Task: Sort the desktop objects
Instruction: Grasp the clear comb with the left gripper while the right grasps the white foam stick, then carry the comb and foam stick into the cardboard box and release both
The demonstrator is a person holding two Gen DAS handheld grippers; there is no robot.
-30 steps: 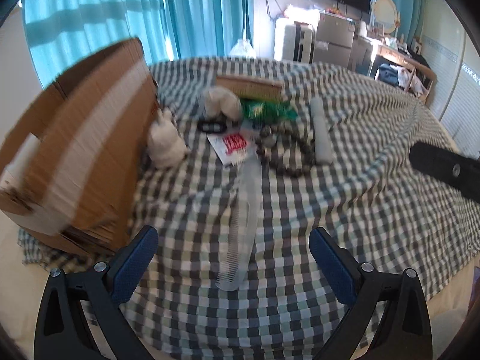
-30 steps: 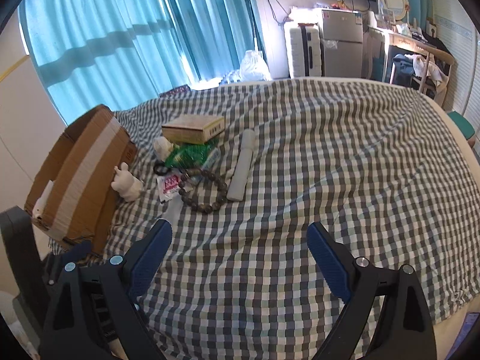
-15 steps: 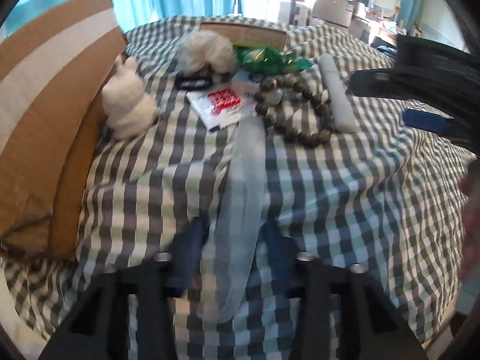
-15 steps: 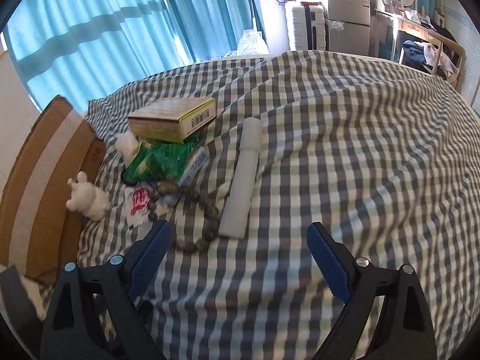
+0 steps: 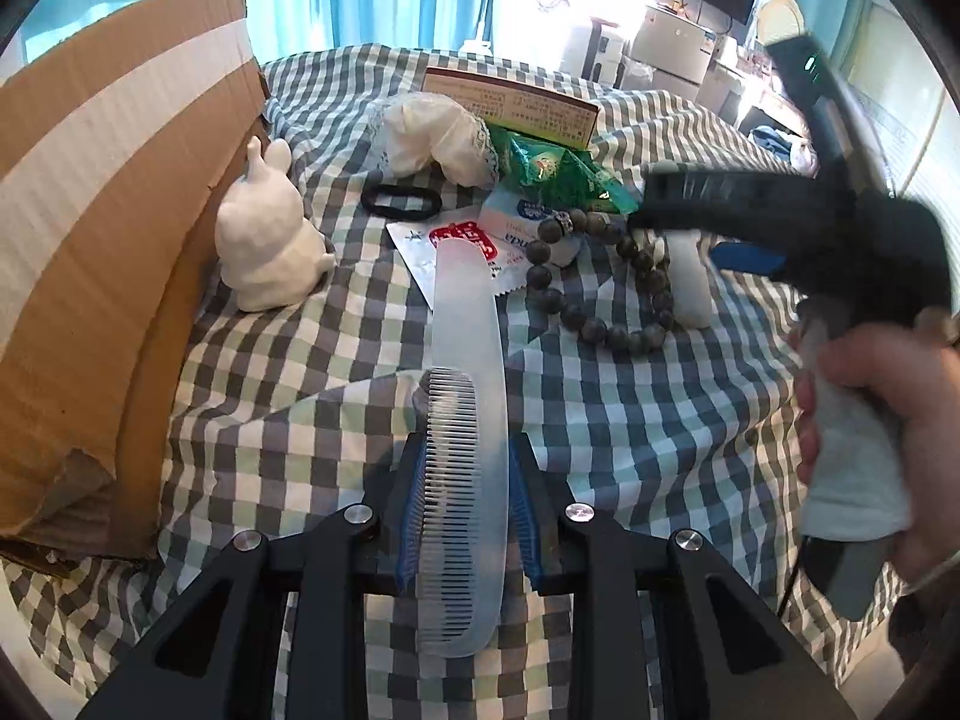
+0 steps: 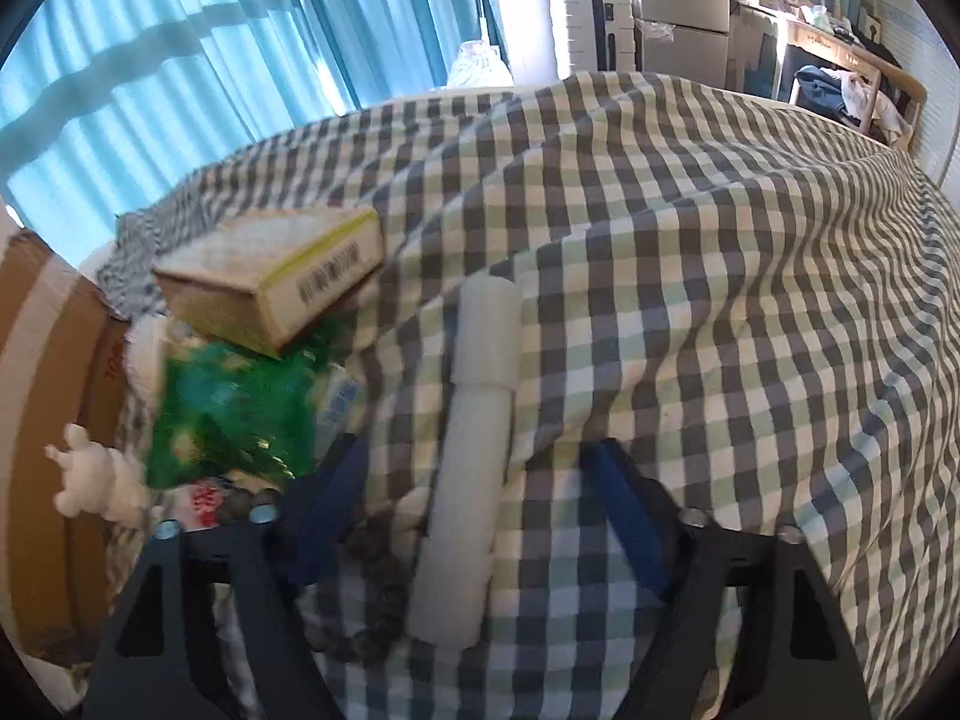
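Bedroom with teal curtains (image 6: 180,90) behind a bed spread with a checked cloth (image 5: 630,420); a white suitcase (image 6: 591,30) and a silver cabinet (image 6: 684,0) at the far wall. Cluttering the cloth: one cardboard box (image 5: 102,228) at the left, its inside out of view; one white rabbit figurine (image 5: 267,246) just beside it; one black hair tie (image 5: 401,202); one white lace-edged cloth bundle (image 5: 435,135); one flat printed carton (image 6: 270,276) lying over one green snack packet (image 5: 555,171); one red-and-white sachet (image 5: 462,252); one dark bead bracelet (image 5: 600,294); one white tube (image 6: 474,450).

Clamped on one translucent comb (image 5: 465,420) lying lengthwise toward the sachet: left gripper (image 5: 465,480), blue pads (image 5: 411,510) pressed on both edges near the toothed end. Lowered over the tube and closing: right gripper (image 6: 474,510), with the tube between the blurred blue fingers (image 6: 624,516) but not yet touched, and the bracelet lying partly under the left finger. Wrapped around that gripper's handle, a hand (image 5: 882,414).
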